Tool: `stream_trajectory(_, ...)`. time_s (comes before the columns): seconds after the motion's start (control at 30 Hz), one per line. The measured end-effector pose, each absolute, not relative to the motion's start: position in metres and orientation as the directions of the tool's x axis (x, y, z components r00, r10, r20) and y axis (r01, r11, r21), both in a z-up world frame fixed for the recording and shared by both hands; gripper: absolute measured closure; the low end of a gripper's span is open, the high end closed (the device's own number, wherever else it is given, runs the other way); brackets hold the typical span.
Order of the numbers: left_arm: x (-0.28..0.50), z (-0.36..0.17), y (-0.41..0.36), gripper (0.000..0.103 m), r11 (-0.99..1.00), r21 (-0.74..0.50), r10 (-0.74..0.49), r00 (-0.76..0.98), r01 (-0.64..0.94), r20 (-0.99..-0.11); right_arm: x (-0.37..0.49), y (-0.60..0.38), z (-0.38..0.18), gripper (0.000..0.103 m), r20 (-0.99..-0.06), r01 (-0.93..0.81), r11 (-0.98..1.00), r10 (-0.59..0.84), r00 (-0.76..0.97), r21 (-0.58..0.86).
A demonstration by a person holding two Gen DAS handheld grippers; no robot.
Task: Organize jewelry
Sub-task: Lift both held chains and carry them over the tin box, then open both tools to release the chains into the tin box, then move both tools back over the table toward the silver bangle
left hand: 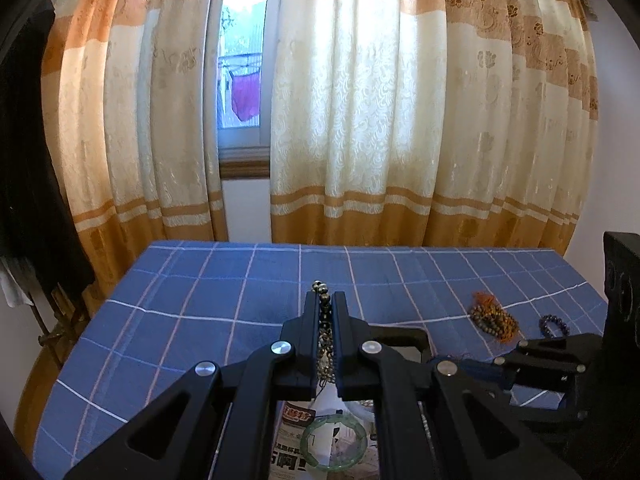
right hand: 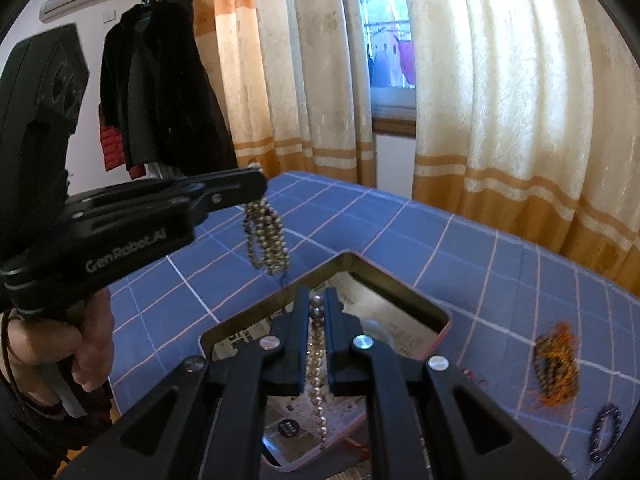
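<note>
Evidently I have one strand in each hand, because the beads are too limp to carry any other way. My left hand-held gripper (left hand: 325, 312) is pressed together on a brown bead strand (right hand: 267, 240); from the right wrist view the strand hangs in loops below the tips, clear of the blue checked cloth (left hand: 180, 312) on the bench. My right hand-held gripper (right hand: 318, 316) is pinched on a pearl strand (right hand: 316, 364), which runs back between the fingers and dangles down toward the tin (right hand: 400, 284).

That tin sits open on the cloth, lined with printed paper, and I judge it is where the jewelry is meant to be gathered. A green bangle (left hand: 333, 442) already lies in it, seen under my left gripper. Both grippers point slightly downward over the tin's opening, which suits lowering the strands so they pool inside rather than snag on the rim.

Off to the right on the cloth, an orange-tasselled bead bundle (right hand: 556, 364) and a dark bracelet (right hand: 606, 432) lie well apart from the tin, not yet collected.
</note>
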State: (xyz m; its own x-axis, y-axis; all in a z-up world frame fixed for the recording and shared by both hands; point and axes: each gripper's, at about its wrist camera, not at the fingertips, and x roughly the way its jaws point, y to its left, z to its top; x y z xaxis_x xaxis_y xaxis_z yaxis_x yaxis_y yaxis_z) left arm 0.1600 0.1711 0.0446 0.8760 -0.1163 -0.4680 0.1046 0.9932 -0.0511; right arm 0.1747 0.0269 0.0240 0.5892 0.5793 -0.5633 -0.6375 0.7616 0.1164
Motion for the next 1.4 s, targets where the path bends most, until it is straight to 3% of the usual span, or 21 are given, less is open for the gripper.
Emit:
stream_trajectory(0.77,0.196,-0.033,0.161,0.095,0.992,-0.074,-0.122,0.764,0.097,-0.634,0.185,0.033,-0.030,0.092,-0.655,-0.615,0.769,0.556,0.511,0.173)
stream_trajectory(0.83,0.194,-0.033,0.162,0.075,0.994,-0.072,-0.113,0.765,0.088,-0.634,0.184,0.032,-0.033,0.087,-0.661,-0.613,0.771,0.553,0.507,0.175)
stream_trajectory(0.9,0.192,-0.033,0.161,0.006,0.993,-0.079,-0.117,0.765,0.086,-0.634,0.183,0.030,-0.034,0.073,-0.664,-0.607,0.775,0.548,0.509,0.174)
stream_trajectory(0.93,0.189,-0.032,0.161,0.002,0.995,-0.074,-0.102,0.774,0.072,-0.625,0.183,0.029,-0.034,0.066,-0.664,-0.603,0.779,0.545,0.513,0.173)
stream_trajectory(0.97,0.186,-0.030,0.162,0.002,0.995,-0.074,-0.095,0.782,0.063,-0.616,0.182,0.027,-0.034,0.047,-0.665,-0.599,0.782,0.540,0.516,0.172)
stream_trajectory(1.0,0.184,-0.029,0.163,0.002,0.995,-0.080,-0.096,0.781,0.059,-0.616,0.181,0.025,-0.034,0.037,-0.661,-0.598,0.782,0.544,0.517,0.176)
stream_trajectory(1.4,0.167,-0.025,0.156,0.002,0.998,-0.046,0.002,0.767,-0.042,-0.642,0.163,-0.021,-0.024,0.033,-0.629,-0.554,0.809,0.538,0.562,0.197)
